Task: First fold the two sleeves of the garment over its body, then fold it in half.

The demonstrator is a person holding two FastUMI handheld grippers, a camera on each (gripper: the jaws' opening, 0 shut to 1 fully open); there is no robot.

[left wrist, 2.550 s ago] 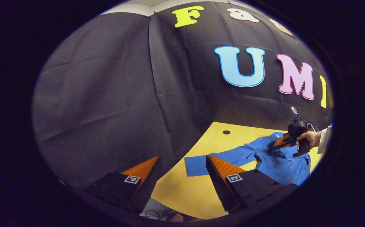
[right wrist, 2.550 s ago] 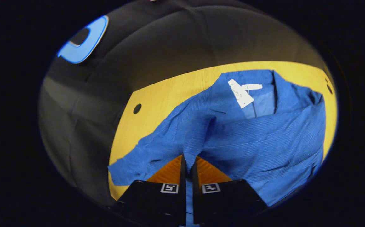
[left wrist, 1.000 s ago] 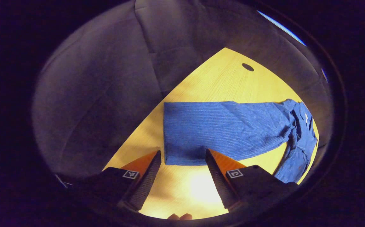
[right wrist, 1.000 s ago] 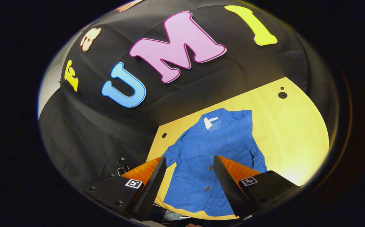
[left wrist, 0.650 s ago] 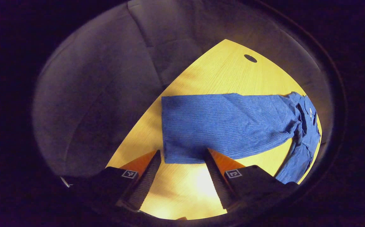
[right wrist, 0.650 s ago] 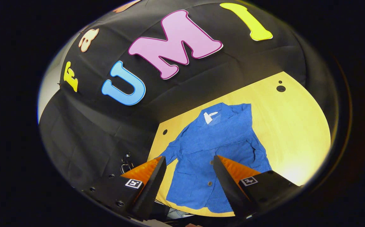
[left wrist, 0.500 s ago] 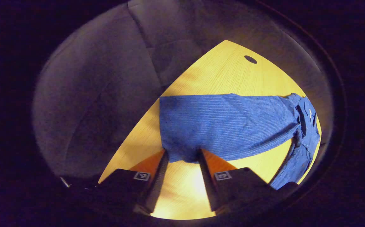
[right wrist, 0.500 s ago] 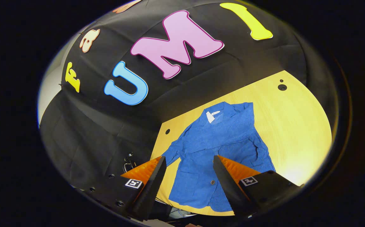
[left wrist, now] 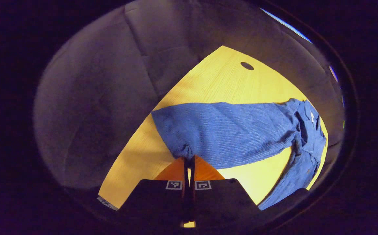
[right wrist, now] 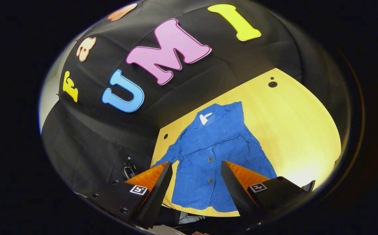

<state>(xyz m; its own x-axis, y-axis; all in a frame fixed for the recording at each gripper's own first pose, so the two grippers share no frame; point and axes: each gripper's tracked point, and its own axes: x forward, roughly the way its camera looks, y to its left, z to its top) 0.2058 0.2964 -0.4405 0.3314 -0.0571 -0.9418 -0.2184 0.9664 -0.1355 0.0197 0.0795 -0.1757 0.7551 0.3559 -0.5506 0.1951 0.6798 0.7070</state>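
Now L gripper (left wrist: 189, 159) pinches sleeve (left wrist: 228, 133) | R gripper (right wrist: 195, 168) jaws apart

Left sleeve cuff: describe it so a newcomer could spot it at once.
Start at the yellow wooden table and find the blue jacket lying on it. One sleeve stretches flat away from the body toward the table's edge. Its cuff is the bunched end pinched in the left gripper, unlike the flat fabric beyond it.

left gripper (left wrist: 189, 160) pinched closed, right gripper (right wrist: 195, 171) spread.
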